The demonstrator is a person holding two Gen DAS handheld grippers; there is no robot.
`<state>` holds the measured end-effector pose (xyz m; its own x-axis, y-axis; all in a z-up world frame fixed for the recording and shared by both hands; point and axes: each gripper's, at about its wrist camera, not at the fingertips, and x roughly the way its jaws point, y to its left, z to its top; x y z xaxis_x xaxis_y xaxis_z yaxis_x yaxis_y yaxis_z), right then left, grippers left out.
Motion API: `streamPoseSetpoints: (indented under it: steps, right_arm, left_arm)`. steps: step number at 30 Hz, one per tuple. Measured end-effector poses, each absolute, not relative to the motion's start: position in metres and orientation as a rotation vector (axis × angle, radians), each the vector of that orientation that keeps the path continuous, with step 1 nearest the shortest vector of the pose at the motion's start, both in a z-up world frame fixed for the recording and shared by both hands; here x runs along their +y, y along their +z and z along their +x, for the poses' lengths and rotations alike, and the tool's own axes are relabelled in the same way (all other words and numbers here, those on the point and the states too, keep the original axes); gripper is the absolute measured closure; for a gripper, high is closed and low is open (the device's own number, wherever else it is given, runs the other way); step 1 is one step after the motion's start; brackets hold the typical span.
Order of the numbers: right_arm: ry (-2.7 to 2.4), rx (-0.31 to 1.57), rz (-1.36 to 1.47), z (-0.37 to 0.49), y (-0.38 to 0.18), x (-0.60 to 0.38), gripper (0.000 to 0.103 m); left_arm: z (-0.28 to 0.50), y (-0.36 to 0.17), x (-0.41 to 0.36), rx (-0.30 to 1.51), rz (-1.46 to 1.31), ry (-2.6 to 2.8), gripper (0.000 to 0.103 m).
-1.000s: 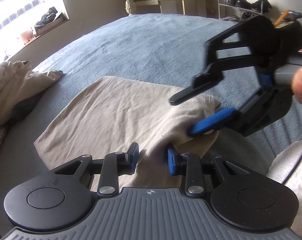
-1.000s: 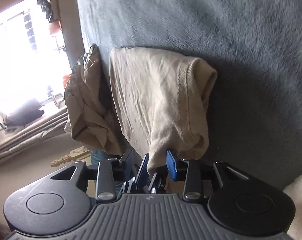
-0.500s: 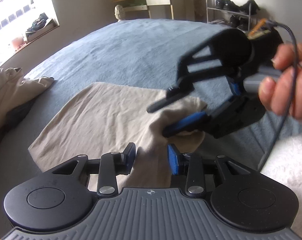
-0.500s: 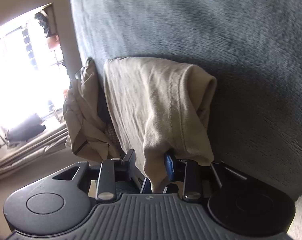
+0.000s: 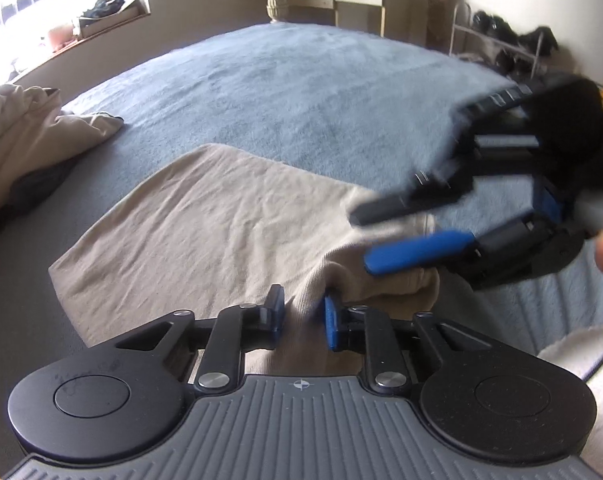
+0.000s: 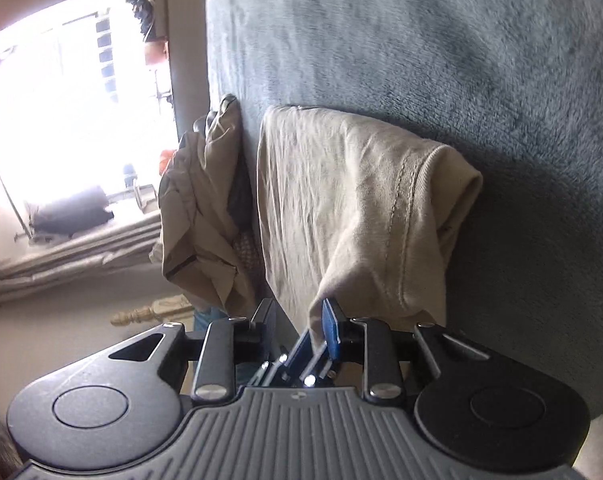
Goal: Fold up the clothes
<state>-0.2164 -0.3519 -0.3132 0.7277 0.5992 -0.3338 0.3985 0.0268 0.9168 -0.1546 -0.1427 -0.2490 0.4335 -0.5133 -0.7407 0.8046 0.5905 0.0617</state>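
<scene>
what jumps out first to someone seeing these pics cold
A beige t-shirt lies on the blue-grey bedspread, its near edge bunched up between the left claw. The right claw comes in from the right over the same bunched corner, cloth between its fingers. A heap of beige clothes sits at the bed's left edge.

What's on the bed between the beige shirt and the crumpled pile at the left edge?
Only bare blue blanket between beige shirt and crumpled pile, seen in the left wrist view.
</scene>
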Motion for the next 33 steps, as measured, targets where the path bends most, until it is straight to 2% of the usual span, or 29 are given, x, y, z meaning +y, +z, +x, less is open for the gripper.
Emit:
streamPoseSetpoints:
  steps: [5,13,27,28,29,33]
  right_arm:
    - [0.194,0.943,1.482,-0.22,-0.318,-0.342,0.075]
    - [-0.016,0.997,1.491,-0.223,-0.344,-0.337,0.075]
    - [0.161,0.923,1.654,-0.239,-0.313,-0.355,0.071]
    - [0.16,0.91,1.678,-0.238,-0.313,-0.357,0.066]
    - [0.154,0.906,1.702,-0.236,-0.316,-0.356,0.056]
    - [0.159,0.944,1.792,-0.215,-0.334,-0.353,0.048]
  left_arm:
    - [-0.162,-0.239,-0.143,0.666,0.424,-0.842,0.091]
    - [-0.162,-0.24,-0.141,0.652,0.413,-0.839,0.092]
    - [-0.18,-0.253,-0.141,0.56,0.561,-0.85,0.092]
    - [-0.18,-0.253,-0.141,0.556,0.566,-0.852,0.092]
    - [-0.181,-0.253,-0.141,0.551,0.573,-0.854,0.092]
    - [-0.185,-0.254,-0.14,0.538,0.6,-0.863,0.092]
